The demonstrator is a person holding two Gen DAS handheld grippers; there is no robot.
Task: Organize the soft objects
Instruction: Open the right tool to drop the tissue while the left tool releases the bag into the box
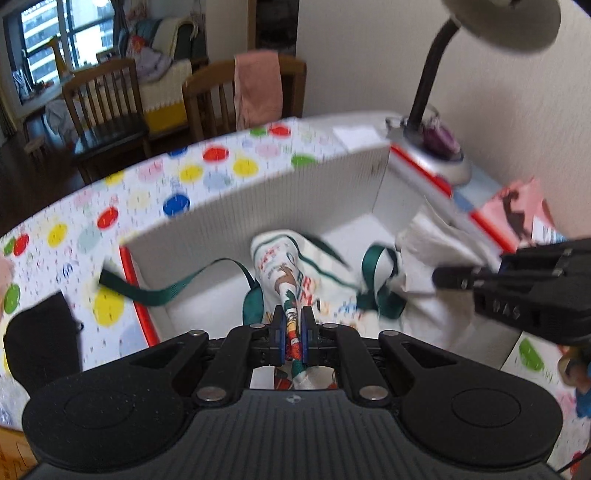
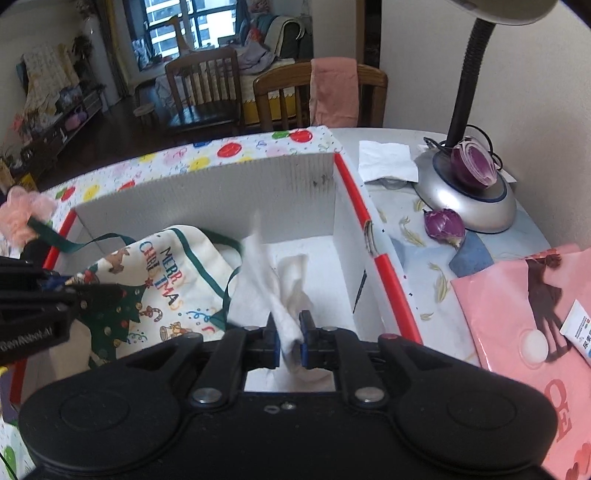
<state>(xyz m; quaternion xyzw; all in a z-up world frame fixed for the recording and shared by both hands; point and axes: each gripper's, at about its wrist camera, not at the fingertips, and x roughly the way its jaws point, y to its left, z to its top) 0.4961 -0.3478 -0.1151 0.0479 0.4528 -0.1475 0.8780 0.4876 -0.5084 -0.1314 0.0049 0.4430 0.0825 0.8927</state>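
Soft, even indoor light filled both views, with daylight from the far window (image 2: 184, 26). The left wrist picture was smeared by motion blur across the spotted tablecloth (image 1: 147, 192); fisheye bending curved every edge.

"MERRY CHRISTMAS" on the apron (image 2: 162, 273) in the box (image 2: 258, 181).

Wooden chairs (image 2: 207, 88) before a window (image 2: 184, 26) (daylight) — white wall (image 2: 417, 66) right.
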